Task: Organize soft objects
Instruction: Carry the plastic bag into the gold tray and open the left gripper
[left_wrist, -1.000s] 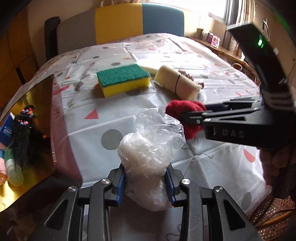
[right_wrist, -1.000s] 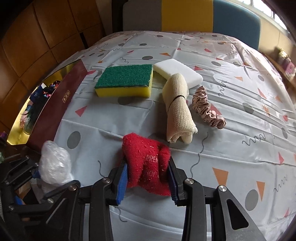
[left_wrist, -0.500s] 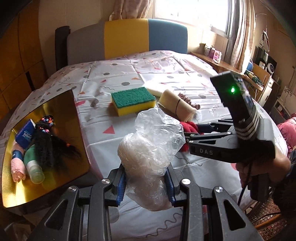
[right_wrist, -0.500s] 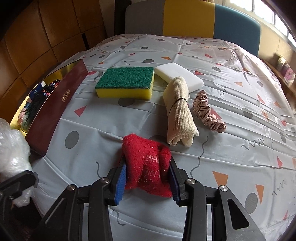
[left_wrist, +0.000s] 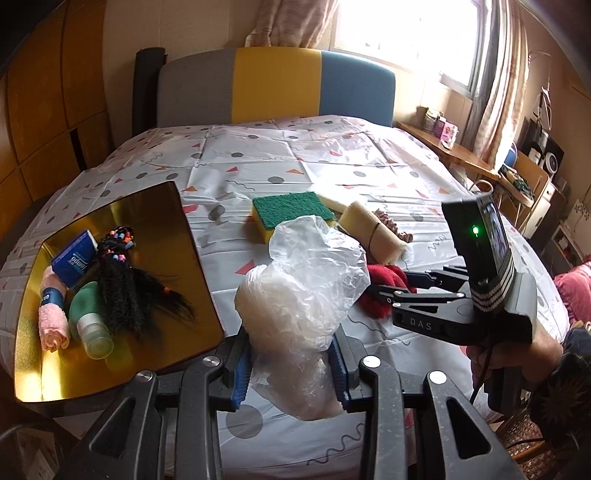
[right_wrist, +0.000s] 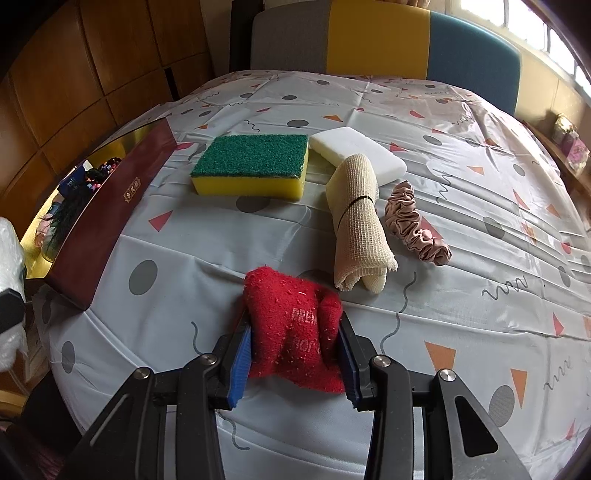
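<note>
A: Left wrist view first: where did the load sit against its target?

B: The left gripper (left_wrist: 290, 363) had its jaws clamped on the crumpled plastic bag (left_wrist: 301, 302), which stood upright between the blue pads. The gold-lined box (left_wrist: 184, 280) lay to the left of the jaws, open side up, its long axis running near to far. That hand was the nearer one to it.

A: What was already in there?

B: A black braided hairpiece (left_wrist: 127, 280), a green bottle (left_wrist: 90, 325), a pink rolled cloth (left_wrist: 53, 317) and a blue packet (left_wrist: 74, 260). The free room looked to be at the near end, so I'd judge the bag would go there.

A: And the other hand?

B: The right gripper (right_wrist: 293, 354) was closed on the red towel (right_wrist: 293, 332), lifted just above the tablecloth (right_wrist: 461, 332). Beyond it lay the green-and-yellow sponge (right_wrist: 253, 170), a white foam block (right_wrist: 356, 155), the beige rolled cloth (right_wrist: 360, 225) and a pink scrunchie (right_wrist: 415, 223). The box's dark red wall (right_wrist: 110, 218) stood to its left, with the left gripper between.
</note>
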